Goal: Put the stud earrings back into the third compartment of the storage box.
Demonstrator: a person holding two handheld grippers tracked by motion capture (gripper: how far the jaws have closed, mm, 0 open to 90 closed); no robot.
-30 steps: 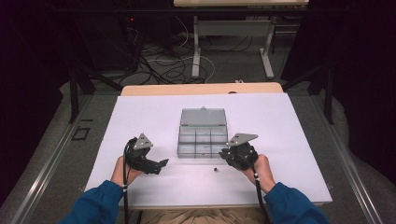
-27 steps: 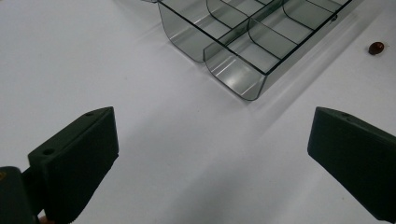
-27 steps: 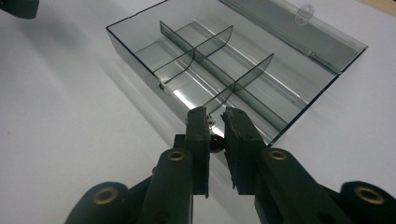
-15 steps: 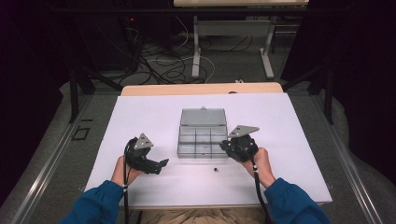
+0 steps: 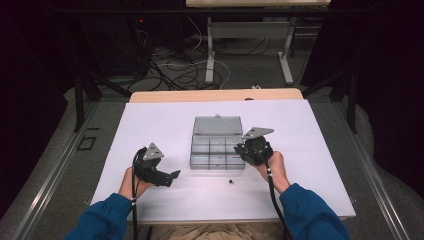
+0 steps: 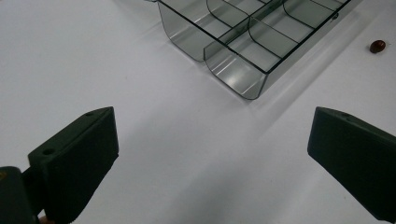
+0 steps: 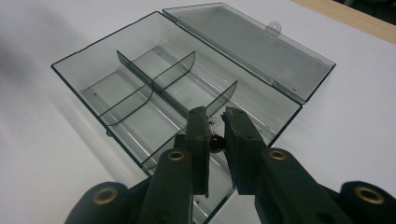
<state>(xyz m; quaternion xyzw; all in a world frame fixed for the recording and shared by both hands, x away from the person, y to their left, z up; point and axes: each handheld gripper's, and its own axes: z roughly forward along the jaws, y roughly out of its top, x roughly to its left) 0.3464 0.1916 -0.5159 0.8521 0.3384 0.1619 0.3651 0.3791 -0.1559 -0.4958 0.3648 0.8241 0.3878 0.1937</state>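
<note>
A clear grey compartment box (image 5: 216, 152) lies open mid-table, its lid (image 5: 217, 125) folded flat behind it. My right gripper (image 5: 248, 150) hangs over the box's right end. In the right gripper view its jaws (image 7: 215, 114) are shut on a small dark brown bead (image 7: 216, 143), above a compartment of the box (image 7: 107, 79) with curved dividers. My left gripper (image 5: 169, 177) rests to the left of the box, held wide open with nothing between its fingers (image 6: 74, 154). A second brown bead (image 5: 230, 181) lies on the white table in front of the box, also seen in the left gripper view as a bead (image 6: 377, 45).
The white sheet (image 5: 165, 125) covers the table, whose wooden edge (image 5: 215, 95) shows at the far side. The box corner (image 6: 243, 70) lies ahead of the left gripper. Cables and table legs stand on the floor beyond.
My right gripper has moved a little away from the person and leftward, over the box's right end. The left gripper has not moved.
</note>
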